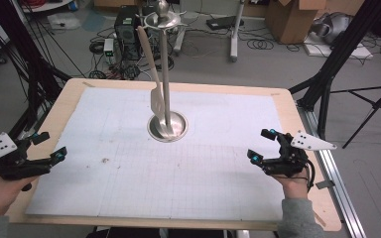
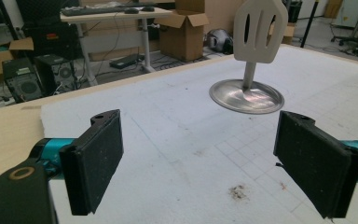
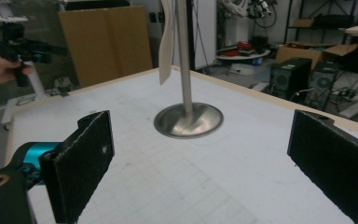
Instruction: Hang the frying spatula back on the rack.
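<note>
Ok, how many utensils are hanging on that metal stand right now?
1. A single pale slotted spatula hangs from the top ring of the stand, blade down just above its round base, at the middle of the table. Nothing else shows on the hooks.

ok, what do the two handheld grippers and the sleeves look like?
Both the left gripper and the right gripper are black, with teal joints behind flat rectangular black pads. Each carries a grey three-cornered plate with dark dots. A black cable loops off the right one. The sleeves are grey.
</note>
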Demonstrator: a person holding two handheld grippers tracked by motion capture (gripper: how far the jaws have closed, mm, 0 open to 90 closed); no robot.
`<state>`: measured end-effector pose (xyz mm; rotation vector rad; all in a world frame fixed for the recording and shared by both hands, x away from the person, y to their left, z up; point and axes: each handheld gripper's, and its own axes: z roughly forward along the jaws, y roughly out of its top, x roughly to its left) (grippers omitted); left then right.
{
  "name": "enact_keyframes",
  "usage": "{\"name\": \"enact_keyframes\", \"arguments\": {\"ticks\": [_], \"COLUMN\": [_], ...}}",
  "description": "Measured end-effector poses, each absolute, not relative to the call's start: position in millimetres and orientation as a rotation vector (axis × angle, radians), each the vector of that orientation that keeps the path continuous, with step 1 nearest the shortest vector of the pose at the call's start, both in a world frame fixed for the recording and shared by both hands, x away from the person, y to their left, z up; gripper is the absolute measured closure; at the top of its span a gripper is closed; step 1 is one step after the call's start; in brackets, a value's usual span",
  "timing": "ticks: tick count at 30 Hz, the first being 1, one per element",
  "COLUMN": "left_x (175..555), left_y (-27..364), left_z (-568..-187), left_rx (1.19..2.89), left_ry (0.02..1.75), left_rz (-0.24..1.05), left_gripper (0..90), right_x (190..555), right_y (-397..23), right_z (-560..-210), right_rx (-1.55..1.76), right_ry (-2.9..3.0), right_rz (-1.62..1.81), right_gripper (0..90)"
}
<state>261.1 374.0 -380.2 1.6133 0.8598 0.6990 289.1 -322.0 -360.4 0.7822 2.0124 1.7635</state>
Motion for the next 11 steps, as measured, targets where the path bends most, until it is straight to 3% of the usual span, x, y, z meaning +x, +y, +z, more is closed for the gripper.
{"name": "enact_keyframes", "arguments": {"ticks": [11], "left_x": [263], "left_y": [379], "left_z": [-389], "left_rx": [1.599], "left_ry": [0.938], "left_rz": [0.721], "left_gripper": [16.2], "right_x": [282], "right_y": [-352], "right_z": [-375], "right_rx": [0.941], "right_ry": [1.837], "right_rz": [1.757], "right_gripper": [6.1]}}
